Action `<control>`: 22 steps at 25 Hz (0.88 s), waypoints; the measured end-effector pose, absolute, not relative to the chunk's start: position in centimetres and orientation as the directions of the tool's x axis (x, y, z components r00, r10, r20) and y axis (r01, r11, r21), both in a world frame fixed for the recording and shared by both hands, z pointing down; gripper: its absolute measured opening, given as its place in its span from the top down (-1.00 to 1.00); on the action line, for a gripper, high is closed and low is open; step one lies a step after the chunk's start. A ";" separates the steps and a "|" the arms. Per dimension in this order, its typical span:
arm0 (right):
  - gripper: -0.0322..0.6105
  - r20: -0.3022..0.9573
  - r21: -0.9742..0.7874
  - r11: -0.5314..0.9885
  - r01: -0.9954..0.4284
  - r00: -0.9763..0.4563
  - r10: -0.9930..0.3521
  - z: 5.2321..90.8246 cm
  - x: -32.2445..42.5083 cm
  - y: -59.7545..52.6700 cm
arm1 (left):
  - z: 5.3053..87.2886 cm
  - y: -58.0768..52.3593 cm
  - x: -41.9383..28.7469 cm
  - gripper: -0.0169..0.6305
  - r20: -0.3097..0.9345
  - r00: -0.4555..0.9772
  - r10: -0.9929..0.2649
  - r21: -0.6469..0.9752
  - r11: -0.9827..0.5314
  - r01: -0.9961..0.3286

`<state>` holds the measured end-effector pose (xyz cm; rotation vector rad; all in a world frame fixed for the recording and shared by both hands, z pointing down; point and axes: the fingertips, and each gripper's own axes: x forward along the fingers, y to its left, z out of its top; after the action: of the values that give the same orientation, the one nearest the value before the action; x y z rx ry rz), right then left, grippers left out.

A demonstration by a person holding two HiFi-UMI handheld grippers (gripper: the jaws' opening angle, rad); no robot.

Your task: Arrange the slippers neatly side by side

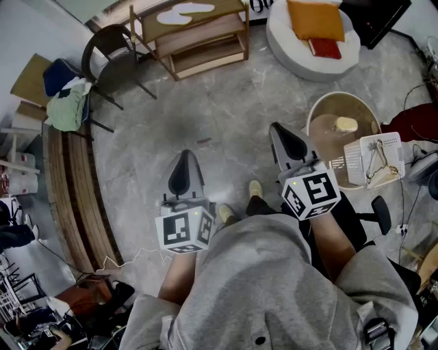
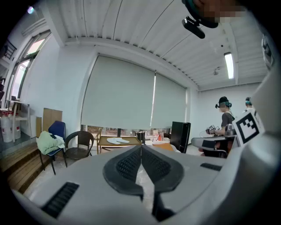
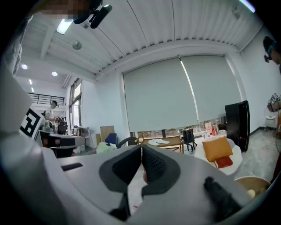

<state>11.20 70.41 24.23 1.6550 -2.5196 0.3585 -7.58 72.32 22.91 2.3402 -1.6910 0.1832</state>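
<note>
A pair of white slippers (image 1: 185, 11) lies on top of a low wooden table (image 1: 226, 35) at the far side of the room. They show small in the left gripper view (image 2: 115, 140) and the right gripper view (image 3: 159, 142). My left gripper (image 1: 186, 156) is held in front of my body, pointing toward the table, its jaws shut with nothing between them (image 2: 141, 146). My right gripper (image 1: 275, 127) is held alongside it, also shut and empty (image 3: 141, 147). Both are far from the slippers.
A black chair (image 1: 113, 58) and a blue chair with green cloth (image 1: 68, 102) stand at left by a wooden step (image 1: 68, 191). A white pouf with an orange cushion (image 1: 311, 34) and a round tub (image 1: 342, 130) stand right. Another person (image 2: 225, 116) stands at a desk.
</note>
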 end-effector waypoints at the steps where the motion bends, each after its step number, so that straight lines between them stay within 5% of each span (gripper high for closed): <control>1: 0.82 0.215 -0.139 0.377 -0.916 -0.400 -0.891 24.3 11.2 70.2 | 23.0 71.9 -7.4 0.90 0.246 0.323 -0.914 0.128 -0.300 -0.945; 22: 0.82 0.178 -0.239 0.414 -0.878 -0.459 -0.871 25.0 13.3 65.3 | 23.2 66.9 -4.8 0.90 0.243 0.317 -0.917 0.128 -0.293 -0.947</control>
<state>13.26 65.30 24.99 1.6203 -2.6194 0.4675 -4.79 66.95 23.23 2.3374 -1.6948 0.1790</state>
